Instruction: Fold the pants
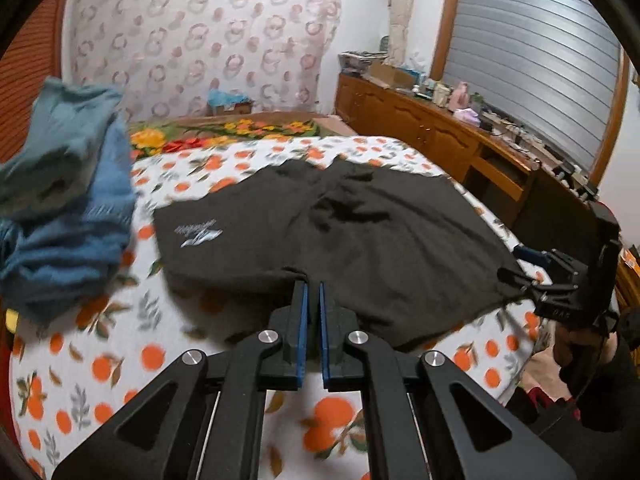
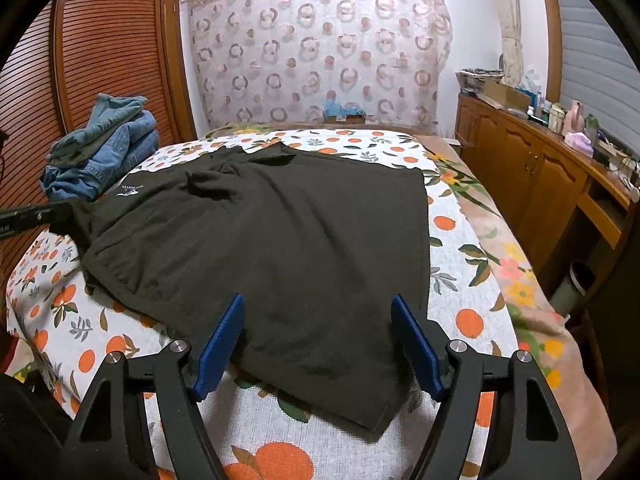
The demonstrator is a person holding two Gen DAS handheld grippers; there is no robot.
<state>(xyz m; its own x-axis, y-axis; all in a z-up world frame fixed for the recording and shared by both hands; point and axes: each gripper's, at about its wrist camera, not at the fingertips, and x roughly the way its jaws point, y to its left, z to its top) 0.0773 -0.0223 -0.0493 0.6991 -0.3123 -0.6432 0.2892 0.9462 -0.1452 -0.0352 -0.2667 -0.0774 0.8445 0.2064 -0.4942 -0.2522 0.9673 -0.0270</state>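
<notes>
Black pants (image 1: 340,220) (image 2: 280,232) with a small white logo lie spread flat on the orange-print bed sheet (image 2: 460,312). My left gripper (image 1: 313,286) is shut on the near edge of the pants, which rise slightly at its tips. In the right wrist view the left gripper (image 2: 70,213) comes in from the left and holds that raised corner. My right gripper (image 2: 318,306) stands open, with a blue pad on each side of the fabric's near end and neither pressing on it. From the left wrist view, the right gripper (image 1: 524,268) sits at the pants' right corner.
A pile of folded blue jeans (image 1: 68,200) (image 2: 104,148) sits on the bed's far left. A wooden sideboard (image 1: 440,136) (image 2: 540,168) crowded with small items runs along the right. A flowered blanket (image 2: 520,260) hangs off the bed's right edge, beside a bin (image 2: 576,284).
</notes>
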